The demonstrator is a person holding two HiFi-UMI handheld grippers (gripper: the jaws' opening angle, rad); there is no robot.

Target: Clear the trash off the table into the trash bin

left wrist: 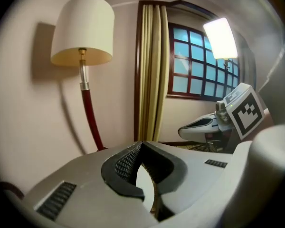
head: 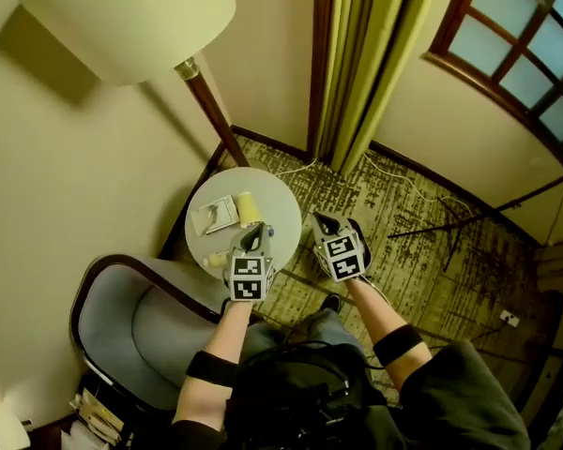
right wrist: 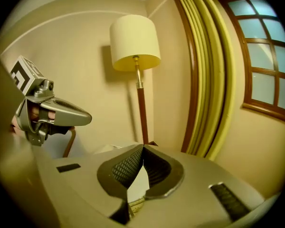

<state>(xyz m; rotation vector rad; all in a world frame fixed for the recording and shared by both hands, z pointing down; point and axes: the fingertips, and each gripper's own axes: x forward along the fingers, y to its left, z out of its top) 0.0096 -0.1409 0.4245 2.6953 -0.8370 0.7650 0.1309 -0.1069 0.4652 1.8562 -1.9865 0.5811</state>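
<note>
The round table (head: 280,198) stands in a corner, with the trash on its top. A crumpled white wrapper (head: 215,216) lies at 9 o'clock and a yellow roll (head: 249,208) near the centre, just beside it. A small blue bit (head: 269,233) lies at 4 o'clock, and a pale scrap (head: 213,261) sits right at the 7 o'clock edge.

The left gripper (head: 255,231) hangs over the table's 6 o'clock edge. Its jaws are clenched tip to tip with nothing between them. The right gripper (head: 319,219) is off the table at 3 o'clock, over the carpet (head: 422,242). Its jaws are likewise clenched and empty. A dark rim (head: 362,231) shows behind it, mostly hidden; I cannot tell whether this is the bin.

Room is tight on most sides. The wall and the lamp pole (head: 211,111) close off 10 to 12 o'clock, with the shade (head: 131,17) high overhead. The curtain (head: 366,64) hangs at 1 o'clock. The armchair (head: 136,317) presses against the table's 7 to 8 o'clock edge. Open carpet runs from 2 to 4 o'clock, crossed by a white cable (head: 403,181) and a thin dark rod (head: 460,218).
</note>
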